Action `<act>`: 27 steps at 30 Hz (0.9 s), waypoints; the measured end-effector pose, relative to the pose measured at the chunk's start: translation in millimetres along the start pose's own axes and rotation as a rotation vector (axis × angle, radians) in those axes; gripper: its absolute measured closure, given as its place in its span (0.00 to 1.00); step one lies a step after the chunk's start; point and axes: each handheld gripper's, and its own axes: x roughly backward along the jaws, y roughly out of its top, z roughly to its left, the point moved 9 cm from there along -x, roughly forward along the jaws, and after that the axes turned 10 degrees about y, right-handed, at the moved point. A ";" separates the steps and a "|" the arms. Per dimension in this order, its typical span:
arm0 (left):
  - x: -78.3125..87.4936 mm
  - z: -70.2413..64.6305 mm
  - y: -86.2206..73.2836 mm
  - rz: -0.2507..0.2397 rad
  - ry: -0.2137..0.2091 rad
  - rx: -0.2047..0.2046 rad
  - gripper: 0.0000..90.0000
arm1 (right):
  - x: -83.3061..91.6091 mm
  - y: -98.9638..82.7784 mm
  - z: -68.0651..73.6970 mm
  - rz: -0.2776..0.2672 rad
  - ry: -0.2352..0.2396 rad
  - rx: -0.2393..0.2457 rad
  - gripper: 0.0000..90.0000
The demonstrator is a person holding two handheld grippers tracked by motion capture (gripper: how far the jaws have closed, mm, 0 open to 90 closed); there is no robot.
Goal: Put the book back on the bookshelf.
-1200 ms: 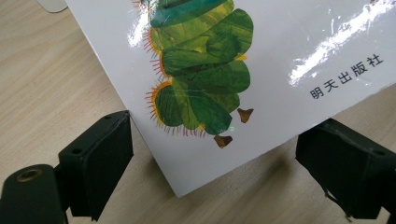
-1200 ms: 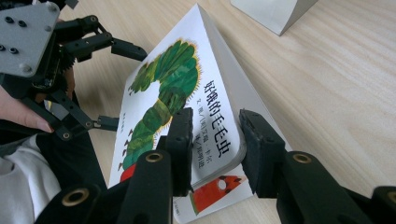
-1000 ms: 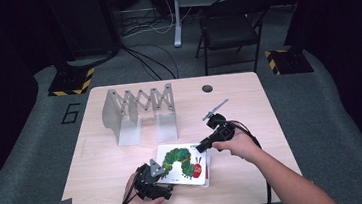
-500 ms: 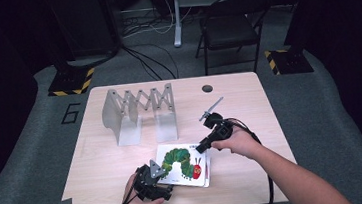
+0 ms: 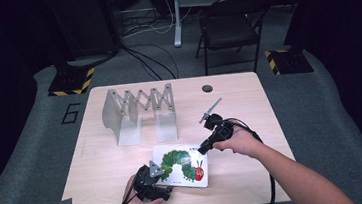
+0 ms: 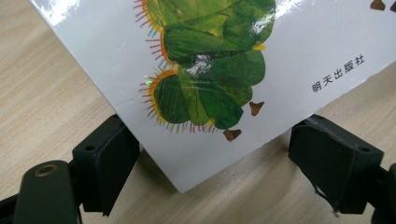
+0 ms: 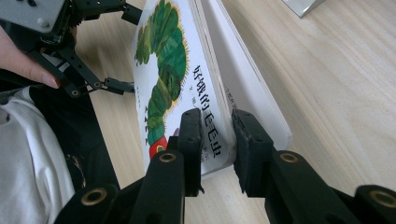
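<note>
Expanding metal book rack (image 5: 140, 115): stands on the far left part of your wooden table (image 5: 99, 160), its scissor lattice stretched between upright plates. It is well apart from both of your grippers.

Left gripper (image 5: 151, 181): in your left hand at the near edge of the table, at the near left corner of the book. In the left gripper view its two black jaws stand wide, one on each side of that corner, and neither pad presses on the cover. The jaws have just been closing a little, with the corner of the book between them.

Caterpillar picture book (image 5: 181, 165): lies on the near middle of the table, between your two grippers, white cover up with a green caterpillar and a red head. In the left gripper view (image 6: 205, 70) a line of printed characters sits near its right edge. In the right gripper view (image 7: 173, 79) the cover is lifted off the pages at the gripped corner.

Right gripper (image 5: 207, 143): in your right hand, at the far right corner of the book. In the right gripper view (image 7: 217, 135) its jaws stand narrow and are clamped on the raised cover; they have just been closing on it.

Small round dark object (image 5: 207, 88): on the far side of the table; what it is you cannot tell.

Folding chair (image 5: 229, 24): on the floor beyond the table.
</note>
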 end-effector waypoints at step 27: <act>4.3 0.5 -0.9 -0.001 -0.029 0.005 0.21 | 1.2 -0.9 3.0 0.018 -0.001 0.025 0.84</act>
